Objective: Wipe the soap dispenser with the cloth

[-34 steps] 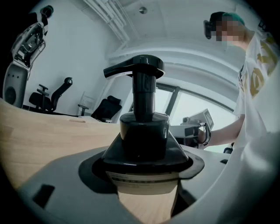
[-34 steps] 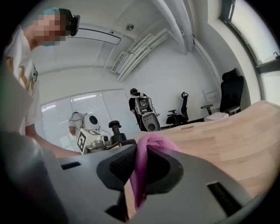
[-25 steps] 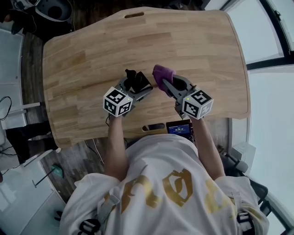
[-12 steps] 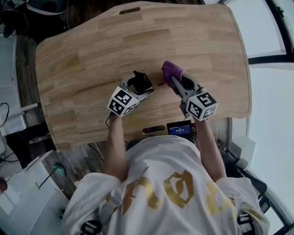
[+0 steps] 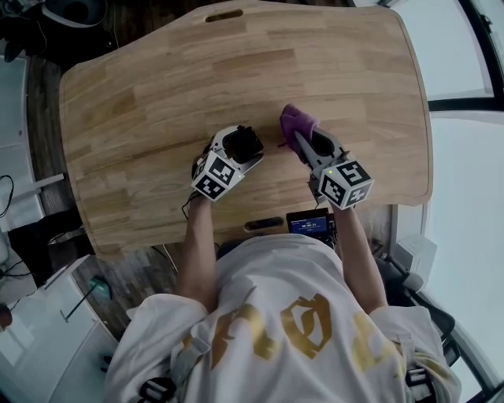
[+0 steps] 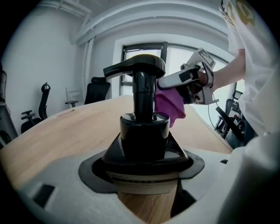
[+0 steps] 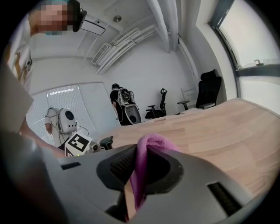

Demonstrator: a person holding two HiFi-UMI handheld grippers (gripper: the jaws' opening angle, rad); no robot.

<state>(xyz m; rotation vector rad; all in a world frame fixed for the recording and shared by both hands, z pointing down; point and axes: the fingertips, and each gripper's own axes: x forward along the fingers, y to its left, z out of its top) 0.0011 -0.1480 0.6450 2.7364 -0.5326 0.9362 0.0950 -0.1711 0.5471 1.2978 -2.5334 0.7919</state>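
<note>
A black soap dispenser [image 6: 143,131] with a pump head stands upright on the wooden table [image 5: 157,86], and my left gripper [image 5: 236,154] is shut on its body. In the head view the soap dispenser [image 5: 243,142] shows just past the left marker cube. My right gripper [image 5: 302,142] is shut on a purple cloth [image 5: 296,122], which bunches out beyond the jaw tips. In the left gripper view the purple cloth [image 6: 169,103] hangs just behind and right of the pump neck. The right gripper view shows the purple cloth [image 7: 142,168] pinched between the pads, with the dispenser's pump [image 7: 106,141] small at the left.
The table's front edge carries a small screen device [image 5: 308,222] near my body. Office chairs [image 7: 209,92] and a white robot [image 7: 66,120] stand beyond the table's far side. The wood spreads bare toward the far edge with its handle slot [image 5: 224,15].
Both grippers have shifted slightly right and away from me. The left gripper has tipped more upright over the dispenser, and the cloth stays a short gap to its right.
</note>
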